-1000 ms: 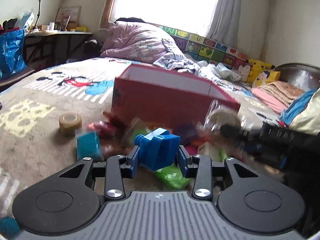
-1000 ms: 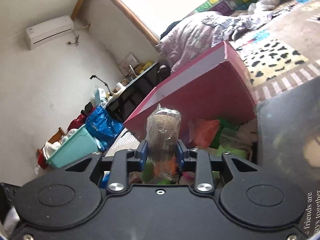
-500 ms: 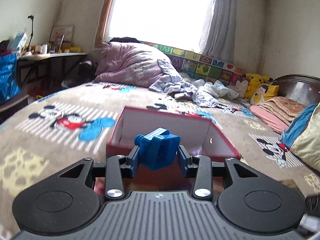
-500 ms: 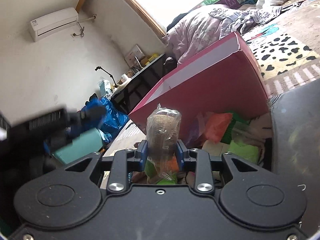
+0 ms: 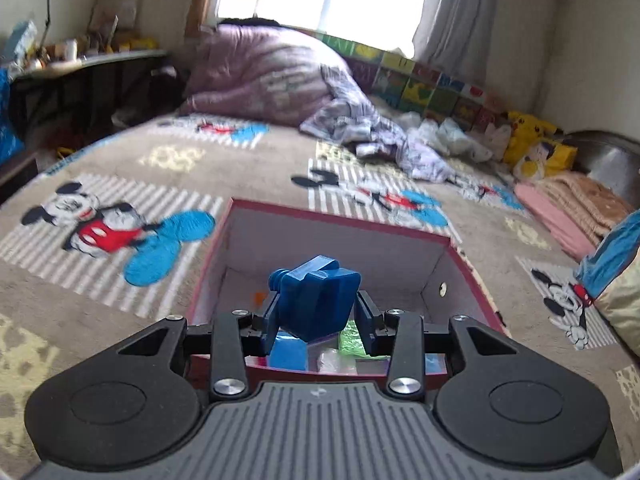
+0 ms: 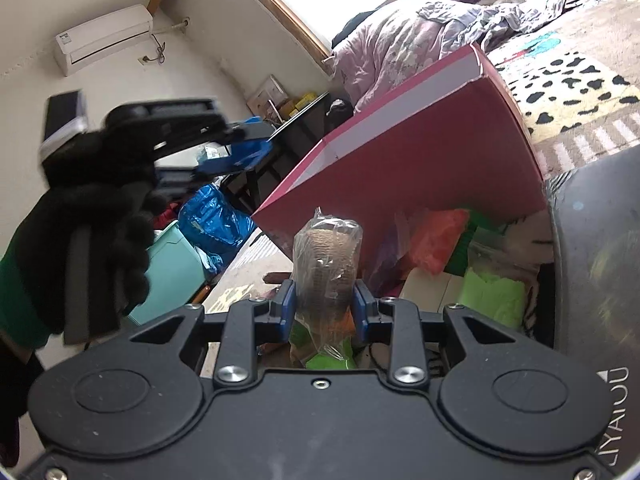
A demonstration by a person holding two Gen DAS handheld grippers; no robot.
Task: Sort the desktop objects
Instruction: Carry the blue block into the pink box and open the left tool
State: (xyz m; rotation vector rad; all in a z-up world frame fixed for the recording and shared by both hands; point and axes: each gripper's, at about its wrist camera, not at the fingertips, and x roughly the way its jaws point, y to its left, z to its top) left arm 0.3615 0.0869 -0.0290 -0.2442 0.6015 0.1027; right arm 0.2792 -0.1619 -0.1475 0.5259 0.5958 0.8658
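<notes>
Tilting down over the red box (image 5: pixel 332 224), left hand-held gripper (image 5: pixel 318 312) clamps a blue block (image 5: pixel 316 300); right hand-held gripper (image 6: pixel 324 306), beside the box, grips a wrapped roll (image 6: pixel 326 256).

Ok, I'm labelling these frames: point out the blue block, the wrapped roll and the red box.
blue block (image 5: pixel 318 300): left wrist view, on its front face.
wrapped roll (image 6: pixel 326 264): right wrist view, mid-body, above the pads.
red box (image 5: pixel 336 218): left wrist view, on its far rim.

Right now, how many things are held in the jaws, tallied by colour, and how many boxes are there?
Blue plastic block, in the left gripper: 1
Tan roll wrapped in clear plastic, in the right gripper: 1
Red cardboard box: 1
Total: 3
</notes>
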